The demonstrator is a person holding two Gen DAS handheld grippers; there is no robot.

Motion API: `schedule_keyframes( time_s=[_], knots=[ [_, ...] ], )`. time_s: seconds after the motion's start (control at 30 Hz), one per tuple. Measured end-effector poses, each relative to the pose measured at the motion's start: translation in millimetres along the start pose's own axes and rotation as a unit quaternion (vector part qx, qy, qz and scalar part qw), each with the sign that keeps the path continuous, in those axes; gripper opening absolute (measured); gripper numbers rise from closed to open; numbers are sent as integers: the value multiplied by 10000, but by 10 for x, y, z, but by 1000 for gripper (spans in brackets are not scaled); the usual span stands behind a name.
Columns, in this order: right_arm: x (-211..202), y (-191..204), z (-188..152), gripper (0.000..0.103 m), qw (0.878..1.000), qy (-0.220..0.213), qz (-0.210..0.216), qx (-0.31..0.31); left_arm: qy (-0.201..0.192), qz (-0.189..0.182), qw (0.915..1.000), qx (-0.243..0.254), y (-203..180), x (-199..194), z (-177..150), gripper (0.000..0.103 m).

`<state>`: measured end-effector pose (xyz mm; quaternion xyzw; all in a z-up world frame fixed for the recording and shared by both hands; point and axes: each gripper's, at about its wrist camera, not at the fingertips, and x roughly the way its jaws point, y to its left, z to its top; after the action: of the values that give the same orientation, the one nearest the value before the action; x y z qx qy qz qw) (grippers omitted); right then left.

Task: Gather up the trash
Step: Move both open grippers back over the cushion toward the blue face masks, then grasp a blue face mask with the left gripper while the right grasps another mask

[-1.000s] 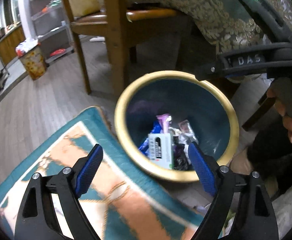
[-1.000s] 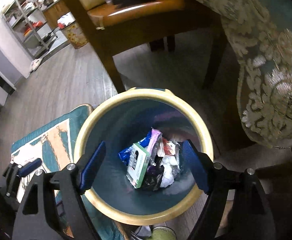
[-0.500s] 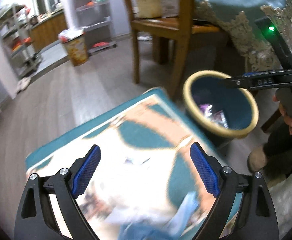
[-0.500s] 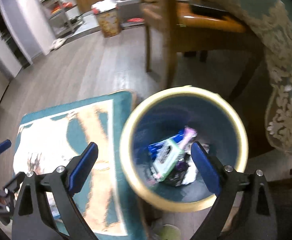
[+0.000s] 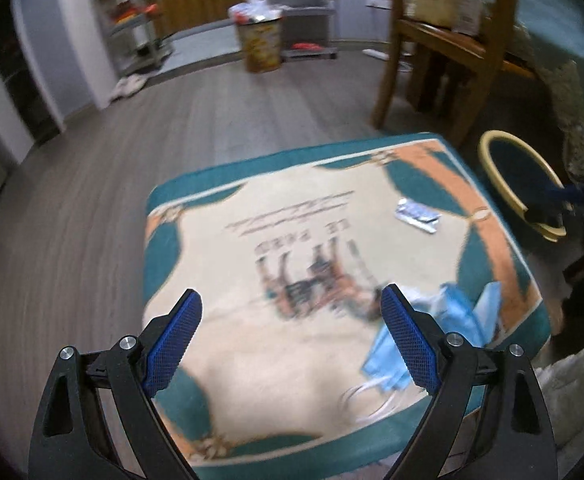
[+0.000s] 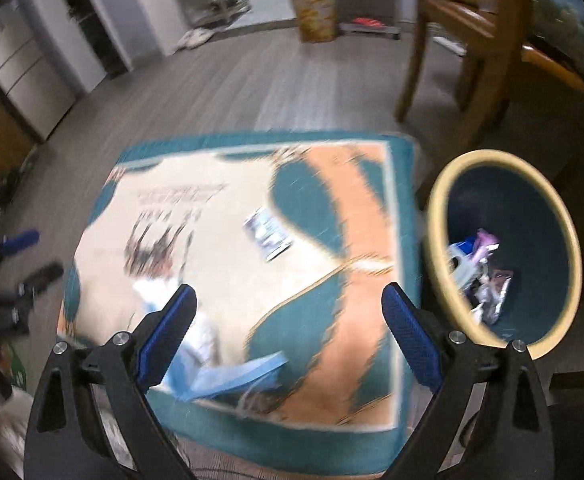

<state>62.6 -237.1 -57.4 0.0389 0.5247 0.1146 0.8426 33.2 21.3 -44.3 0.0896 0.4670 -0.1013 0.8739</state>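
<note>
Wood floor [image 5: 92, 208] under teal rug [image 5: 180, 248], bin [image 6: 504, 248] just beside rug edge. On rug: foil wrapper [image 5: 417, 215], blue masks [image 5: 452, 332].

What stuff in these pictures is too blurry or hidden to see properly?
- Words on the rug: motion blur in both views; unreadable.
- Small wrapper on the rug: print smeared in both views.
- Blue masks: the left gripper finger covers part; their number is unclear.
- Trash bin: in the left view, mostly cut off; in the right view, its rim hides some trash.
</note>
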Motion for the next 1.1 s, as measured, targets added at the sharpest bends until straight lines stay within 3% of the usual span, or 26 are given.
schedule_keyframes(
  time_s=[0.13,0.27,0.37,0.43,0.5,0.7,0.9,1.1],
  knots=[
    [97,389,-211,89,9992,172,161,-308,40,-39,9997,-254,153,-38,-100,91],
    [307,706,-443,72,9955,623,359,-612,92,-171,9992,-345,149,-1,-124,91],
    [446,854,-570,46,9911,903,250,-942,154,-161,9995,-236,80,50,-133,91],
    [502,868,-589,18,9890,1013,146,-1064,211,-149,9996,-138,26,93,-143,90],
    [478,818,-550,8,9905,938,176,-994,303,-199,9993,-51,-35,162,-162,91],
    [345,539,-293,7,9973,498,278,-454,635,-535,9955,466,-378,418,-239,90],
    [225,211,-44,7,9990,202,380,127,1103,-988,9837,1021,-793,706,-362,91],
    [138,72,92,7,9985,42,481,270,1394,-899,9746,1503,-1025,906,-409,88]
  ],
)
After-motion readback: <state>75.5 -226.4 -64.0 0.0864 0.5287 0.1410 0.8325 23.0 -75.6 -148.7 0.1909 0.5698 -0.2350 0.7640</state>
